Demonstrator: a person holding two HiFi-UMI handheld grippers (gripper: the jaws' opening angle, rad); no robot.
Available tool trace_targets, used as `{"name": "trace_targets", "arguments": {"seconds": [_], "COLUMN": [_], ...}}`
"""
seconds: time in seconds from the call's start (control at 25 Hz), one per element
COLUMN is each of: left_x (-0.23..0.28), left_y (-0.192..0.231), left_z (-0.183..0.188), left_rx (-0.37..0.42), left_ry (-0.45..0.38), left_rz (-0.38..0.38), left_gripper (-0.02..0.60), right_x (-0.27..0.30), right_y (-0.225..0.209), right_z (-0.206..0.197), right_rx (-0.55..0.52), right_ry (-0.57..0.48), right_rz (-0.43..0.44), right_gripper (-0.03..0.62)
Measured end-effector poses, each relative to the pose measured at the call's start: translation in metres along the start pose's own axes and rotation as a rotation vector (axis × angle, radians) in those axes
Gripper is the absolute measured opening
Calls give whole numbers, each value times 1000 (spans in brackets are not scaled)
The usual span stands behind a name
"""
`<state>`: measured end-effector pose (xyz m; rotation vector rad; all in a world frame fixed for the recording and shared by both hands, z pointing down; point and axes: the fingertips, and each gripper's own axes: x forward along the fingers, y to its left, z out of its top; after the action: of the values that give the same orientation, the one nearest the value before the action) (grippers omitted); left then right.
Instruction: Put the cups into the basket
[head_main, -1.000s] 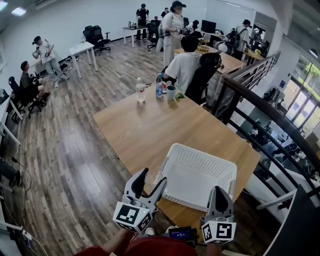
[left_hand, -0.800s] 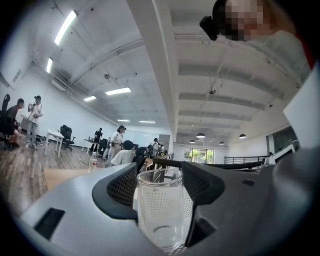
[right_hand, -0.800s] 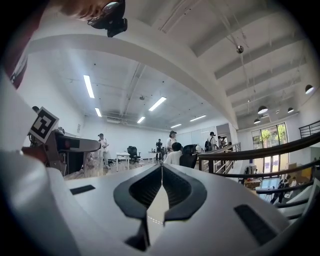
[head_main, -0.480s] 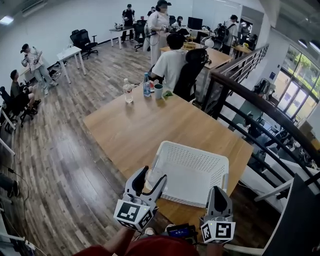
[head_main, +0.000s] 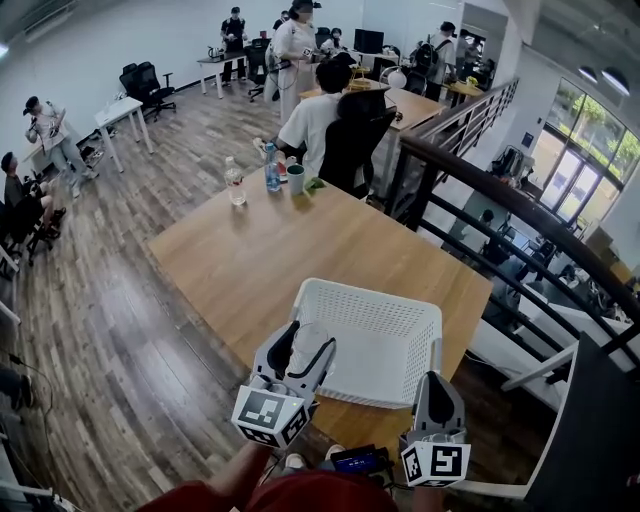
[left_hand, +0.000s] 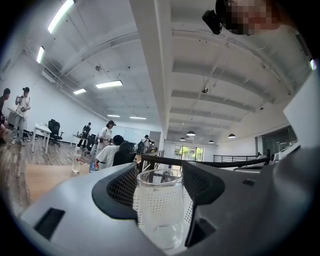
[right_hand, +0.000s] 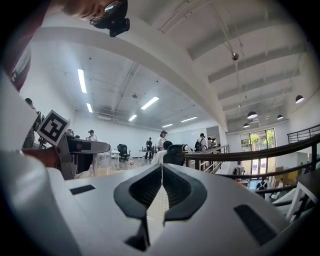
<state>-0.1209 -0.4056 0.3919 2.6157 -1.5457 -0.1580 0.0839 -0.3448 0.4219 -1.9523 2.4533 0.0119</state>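
A clear glass cup (head_main: 308, 341) (left_hand: 159, 206) stands upright between the jaws of my left gripper (head_main: 302, 347) (left_hand: 159, 187), which is shut on its sides. In the head view it hangs over the near left rim of the white perforated basket (head_main: 372, 293). The basket sits on the near end of the wooden table (head_main: 255, 250) and looks empty. Through the glass, the left gripper view shows the basket's dotted wall (left_hand: 188, 212). My right gripper (head_main: 436, 382) (right_hand: 161, 182) hovers at the basket's near right corner, jaws shut with nothing between them.
At the table's far end stand a water bottle (head_main: 234, 183), a blue bottle (head_main: 271, 173) and a green cup (head_main: 296, 179), beside a seated person (head_main: 315, 118) in a black chair. A dark railing (head_main: 480, 205) runs along the right. Several people stand farther back.
Both grippers have moved forward toward the basket. The cup has gone from short of the basket to over its near left rim. The table has drifted left in view.
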Motion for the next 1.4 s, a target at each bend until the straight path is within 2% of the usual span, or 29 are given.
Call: {"name": "trace_targets", "arguments": {"seconds": [0.72, 1.4], "left_x": [59, 106], "left_y": [-30, -46], "left_z": [-18, -54], "left_rx": [18, 30], "left_ry": [65, 190], "left_rz": [-109, -179], "left_gripper": [284, 284], "right_x": [-11, -4], "right_y": [-35, -54], "right_z": [-5, -6], "right_rx": [7, 28], "right_ry": [7, 0], "right_rz": [-71, -79], "right_gripper": [12, 12]}}
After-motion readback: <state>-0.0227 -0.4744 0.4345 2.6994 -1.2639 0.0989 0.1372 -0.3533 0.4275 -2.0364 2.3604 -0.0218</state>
